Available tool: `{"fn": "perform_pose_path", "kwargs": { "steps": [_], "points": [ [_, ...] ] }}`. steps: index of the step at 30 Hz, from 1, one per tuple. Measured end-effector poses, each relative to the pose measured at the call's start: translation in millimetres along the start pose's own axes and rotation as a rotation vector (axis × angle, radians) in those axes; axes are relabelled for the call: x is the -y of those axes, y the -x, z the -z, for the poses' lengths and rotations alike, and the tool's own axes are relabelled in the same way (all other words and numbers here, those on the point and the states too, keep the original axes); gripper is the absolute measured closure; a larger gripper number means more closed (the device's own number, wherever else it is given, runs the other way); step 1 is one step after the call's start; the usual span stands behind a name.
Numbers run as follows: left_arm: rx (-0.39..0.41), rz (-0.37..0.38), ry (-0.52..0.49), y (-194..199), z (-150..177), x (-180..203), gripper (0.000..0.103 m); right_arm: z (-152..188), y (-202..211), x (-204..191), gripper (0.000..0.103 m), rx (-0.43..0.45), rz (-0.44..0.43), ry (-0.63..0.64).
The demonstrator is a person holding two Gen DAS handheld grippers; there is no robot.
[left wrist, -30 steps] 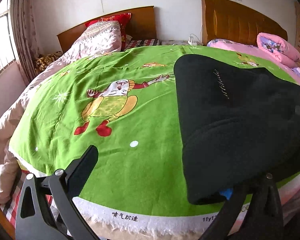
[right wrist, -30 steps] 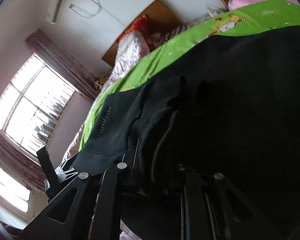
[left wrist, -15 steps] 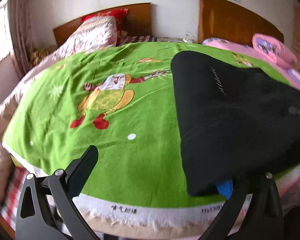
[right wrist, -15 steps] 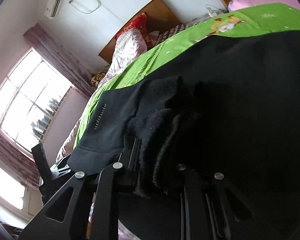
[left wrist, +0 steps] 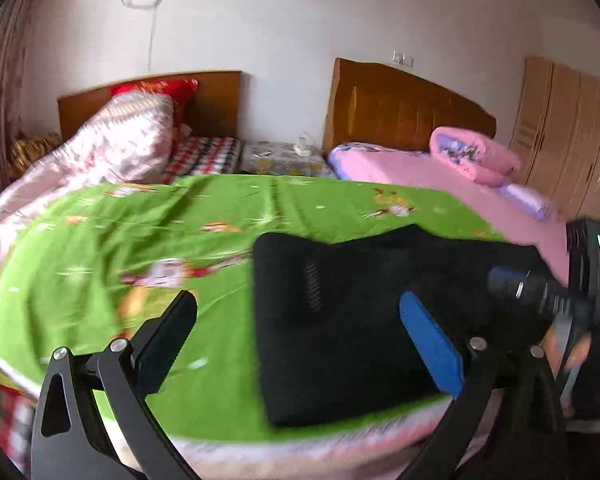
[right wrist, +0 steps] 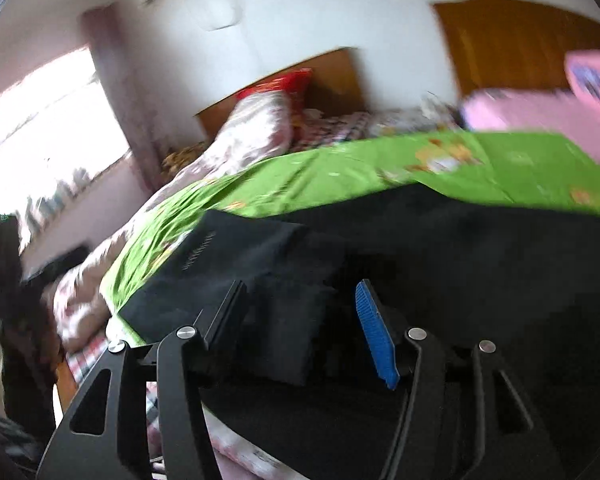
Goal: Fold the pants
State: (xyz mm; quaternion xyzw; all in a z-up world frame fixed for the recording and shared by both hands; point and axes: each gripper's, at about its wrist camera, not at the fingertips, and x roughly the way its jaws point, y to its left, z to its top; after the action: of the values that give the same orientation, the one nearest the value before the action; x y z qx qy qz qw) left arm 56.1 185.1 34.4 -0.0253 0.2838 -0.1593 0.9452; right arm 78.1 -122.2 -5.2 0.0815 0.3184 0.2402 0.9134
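Note:
The black pants [left wrist: 340, 340] lie folded flat on the green cartoon sheet [left wrist: 140, 232], near the bed's front edge. My left gripper [left wrist: 300, 328] hovers open just above them; its blue-padded finger [left wrist: 428, 344] is over the cloth and the other finger is over the sheet. In the right wrist view, my right gripper [right wrist: 300, 320] hangs low over the pants [right wrist: 460, 260]. Its jaws are opening, and a raised fold of black cloth sits between them without being pressed. The right tool's housing [left wrist: 548, 300] shows at the pants' right end.
A pink-covered bed [left wrist: 420, 168] with a rolled pink quilt [left wrist: 472, 152] lies behind on the right. A patterned quilt [left wrist: 120, 144] is heaped at the back left. A wooden wardrobe [left wrist: 572, 132] stands at the right and a bright window [right wrist: 40, 128] at the left.
My right gripper was shut on a bunch of black cloth; its jaws have parted and the wrist has rolled. Both grippers have risen, and the left finger has come off the pants' edge.

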Motion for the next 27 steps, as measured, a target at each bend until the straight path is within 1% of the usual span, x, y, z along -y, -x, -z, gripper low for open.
{"fn": "perform_pose_path", "kwargs": {
  "steps": [1,2,3,6,7,8,9,12,13,15,17,18,19,21,22,23,24,26,27],
  "points": [
    [-0.022,0.037,0.005,-19,-2,9,0.002,-1,-7,-9,0.047,-0.012,0.001,0.031],
    [-0.047,0.056,0.003,-33,-1,14,0.002,1,-14,-17,0.047,-0.028,0.005,0.064],
    [-0.089,0.059,-0.012,-53,5,23,0.002,5,-24,-24,0.047,-0.056,0.016,0.103],
    [-0.186,0.039,-0.052,-88,29,32,0.002,23,-45,-24,0.047,-0.135,0.054,0.149],
    [-0.211,0.010,-0.076,-99,40,32,0.002,29,-46,-21,0.047,-0.129,0.040,0.155],
    [-0.204,-0.001,-0.113,-103,48,33,0.001,29,-45,-21,0.047,-0.121,0.034,0.160],
    [-0.177,0.002,-0.125,-100,52,33,0.001,30,-45,-19,0.046,-0.122,0.028,0.158],
    [-0.206,0.002,-0.112,-99,41,33,0.002,27,-46,-14,0.046,-0.127,0.017,0.131],
    [-0.199,0.003,-0.101,-96,30,34,0.002,28,-46,-13,0.046,-0.125,0.016,0.127],
    [-0.165,0.031,-0.069,-90,6,34,0.002,31,-45,-18,0.046,-0.122,0.018,0.127],
    [-0.149,0.037,-0.030,-94,-24,33,0.002,31,-44,-18,0.046,-0.123,0.020,0.126],
    [-0.162,0.039,-0.030,-103,-40,35,0.002,31,-44,-18,0.046,-0.124,0.019,0.124],
    [-0.183,0.048,-0.032,-114,-48,34,0.002,30,-43,-19,0.045,-0.125,0.018,0.122],
    [-0.256,0.081,0.006,-145,-58,26,0.002,31,-42,-19,0.045,-0.125,0.016,0.119],
    [-0.338,0.093,0.054,-172,-58,15,0.002,31,-41,-19,0.045,-0.126,0.016,0.118],
    [-0.383,0.092,0.080,-189,-56,7,0.002,31,-42,-19,0.045,-0.126,0.013,0.117],
    [-0.430,0.108,0.137,-207,-50,-5,0.002,31,-42,-18,0.045,-0.125,0.011,0.114],
    [-0.399,0.130,0.153,-206,-49,-8,0.002,31,-41,-17,0.045,-0.122,0.003,0.106],
    [-0.393,0.124,0.150,-200,-50,-6,0.002,31,-41,-16,0.045,-0.121,-0.001,0.104]
  ]
}}
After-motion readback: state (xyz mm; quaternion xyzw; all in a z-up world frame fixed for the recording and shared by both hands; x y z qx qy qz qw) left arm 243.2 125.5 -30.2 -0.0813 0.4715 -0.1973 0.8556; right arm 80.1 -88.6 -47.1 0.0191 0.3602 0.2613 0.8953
